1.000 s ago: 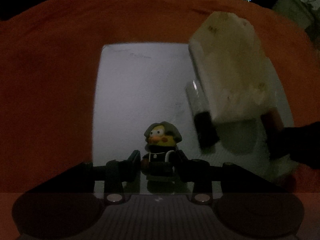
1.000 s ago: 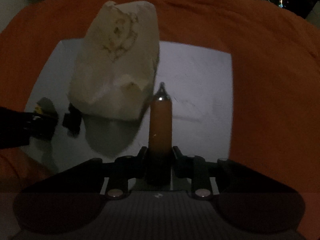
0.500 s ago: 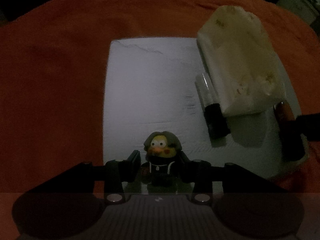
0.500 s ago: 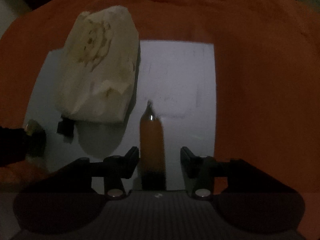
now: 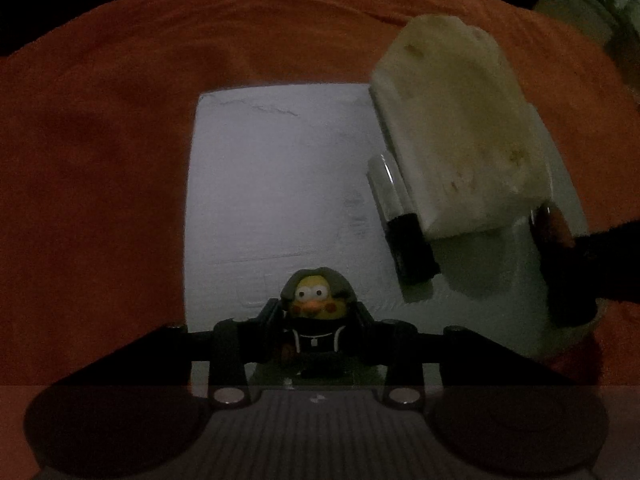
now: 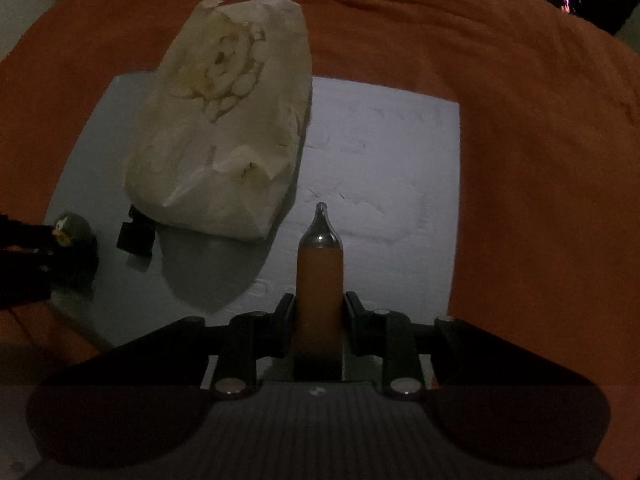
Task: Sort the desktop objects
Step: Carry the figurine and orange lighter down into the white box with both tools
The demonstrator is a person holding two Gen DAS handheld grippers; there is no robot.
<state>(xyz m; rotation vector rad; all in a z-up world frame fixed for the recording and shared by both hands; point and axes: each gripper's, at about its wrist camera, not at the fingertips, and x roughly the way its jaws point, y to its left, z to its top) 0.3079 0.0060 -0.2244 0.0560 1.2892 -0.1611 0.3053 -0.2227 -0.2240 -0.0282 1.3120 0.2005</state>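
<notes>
My left gripper (image 5: 318, 316) is shut on a small duck figurine (image 5: 316, 312) with a yellow face, grey hood and black jacket, at the near edge of a white sheet (image 5: 280, 184). My right gripper (image 6: 318, 312) is shut on an orange pen (image 6: 319, 268) with a silver tip that points away from me over the white sheet (image 6: 384, 168). A cream tissue pack (image 5: 460, 128) lies on the sheet's right side in the left wrist view and on the left (image 6: 224, 128) in the right wrist view. A black-and-clear tube (image 5: 400, 224) lies beside it.
An orange cloth (image 5: 100, 140) covers the table around the sheet and also shows in the right wrist view (image 6: 540, 160). The left gripper with the figurine (image 6: 74, 232) shows at the left edge of the right wrist view. The room beyond is dark.
The right gripper, open around the pen half a second ago, has shut on it. The left gripper has stayed shut on the figurine and shifted slightly over the sheet.
</notes>
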